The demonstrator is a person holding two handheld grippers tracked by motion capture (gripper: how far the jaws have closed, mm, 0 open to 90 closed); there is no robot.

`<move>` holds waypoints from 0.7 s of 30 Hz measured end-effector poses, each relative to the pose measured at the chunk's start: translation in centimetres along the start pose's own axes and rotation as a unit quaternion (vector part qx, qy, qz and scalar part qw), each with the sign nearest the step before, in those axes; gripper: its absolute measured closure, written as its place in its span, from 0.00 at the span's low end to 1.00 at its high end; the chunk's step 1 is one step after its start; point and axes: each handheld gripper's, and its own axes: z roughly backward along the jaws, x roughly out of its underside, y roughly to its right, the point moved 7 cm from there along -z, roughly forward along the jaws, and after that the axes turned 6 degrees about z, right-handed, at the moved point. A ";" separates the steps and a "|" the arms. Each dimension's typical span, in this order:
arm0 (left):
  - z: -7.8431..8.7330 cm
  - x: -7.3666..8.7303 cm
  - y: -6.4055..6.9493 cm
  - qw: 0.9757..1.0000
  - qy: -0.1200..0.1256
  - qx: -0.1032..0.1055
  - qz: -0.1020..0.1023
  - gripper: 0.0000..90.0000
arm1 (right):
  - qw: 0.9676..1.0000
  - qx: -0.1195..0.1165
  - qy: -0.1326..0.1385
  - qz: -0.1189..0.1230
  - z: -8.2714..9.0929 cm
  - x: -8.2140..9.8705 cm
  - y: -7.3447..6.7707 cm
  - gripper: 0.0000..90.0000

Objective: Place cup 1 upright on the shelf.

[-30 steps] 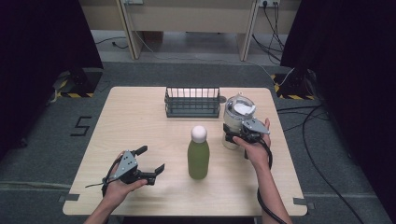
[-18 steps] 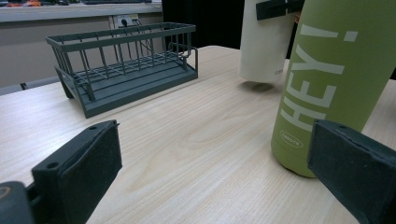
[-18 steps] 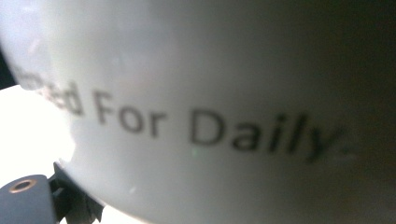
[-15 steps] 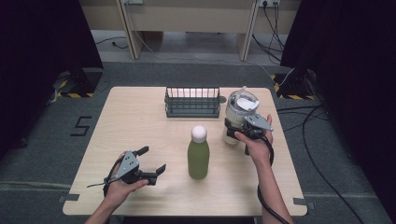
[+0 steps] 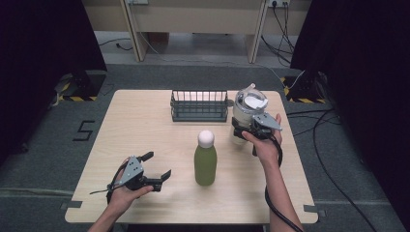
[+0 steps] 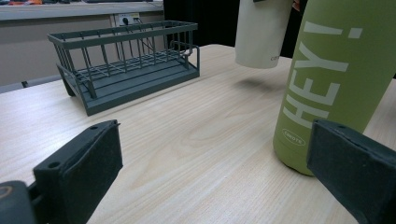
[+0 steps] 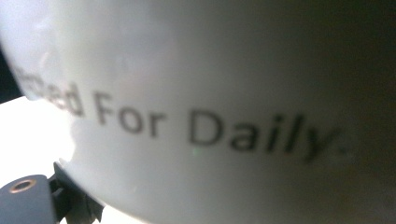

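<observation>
Gripping the white cup, right tongs hold it above the table.

A white cup sits very close to the lens, its curved wall blurred and darkening toward the right. Black lettering across it reads "For Daily", with part of another word cut off at the left. At the near left corner, one dark jaw with a round hole lies against the cup's underside
</observation>
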 end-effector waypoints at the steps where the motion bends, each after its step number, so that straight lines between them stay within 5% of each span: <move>1: 0.0 0.0 0.0 1.000 0.000 0.000 0.000 0.03 | 1.000 0.000 0.001 -0.001 -0.1 -0.2 0.0 0.10; 21: 0.0 0.1 -0.1 1.000 -0.002 -0.003 0.000 0.03 | 1.000 0.003 0.016 0.004 -1.1 -2.4 0.2 0.10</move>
